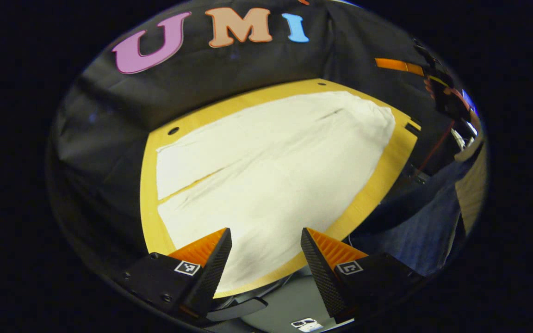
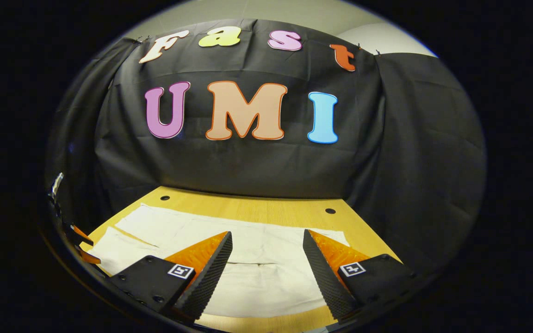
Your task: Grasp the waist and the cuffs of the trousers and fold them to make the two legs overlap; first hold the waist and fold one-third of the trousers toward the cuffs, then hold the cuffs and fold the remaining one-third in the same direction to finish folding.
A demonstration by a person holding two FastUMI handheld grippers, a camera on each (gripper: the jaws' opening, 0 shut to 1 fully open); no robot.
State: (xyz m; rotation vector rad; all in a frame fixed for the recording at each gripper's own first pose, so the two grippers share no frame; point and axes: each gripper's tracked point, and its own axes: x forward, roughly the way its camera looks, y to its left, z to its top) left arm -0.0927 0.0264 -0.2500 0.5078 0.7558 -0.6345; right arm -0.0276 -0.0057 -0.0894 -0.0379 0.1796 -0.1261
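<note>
Trousers (image 1: pixel 271 171): white, spread flat and unfolded on the wooden table (image 1: pixel 148 185), legs side by side
Left gripper (image 1: pixel 266 249): fingers wide apart, holding nothing, above the trousers' near edge
Right gripper (image 2: pixel 267 259): fingers wide apart, holding nothing, hovering over the cloth
Table: backed by black cloth wall (image 2: pixel 257 166)

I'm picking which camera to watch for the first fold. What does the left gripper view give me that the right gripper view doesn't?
The left gripper view looks down along the trousers, so the split between the two legs runs clear to the cuffs; it also catches the right gripper at the far right and a person's blue sleeve. The right gripper view sits low and takes in mostly the black cloth wall, with the left gripper at its left edge. Both share the white trousers lying flat on the wooden table and open fingers holding nothing.
</note>
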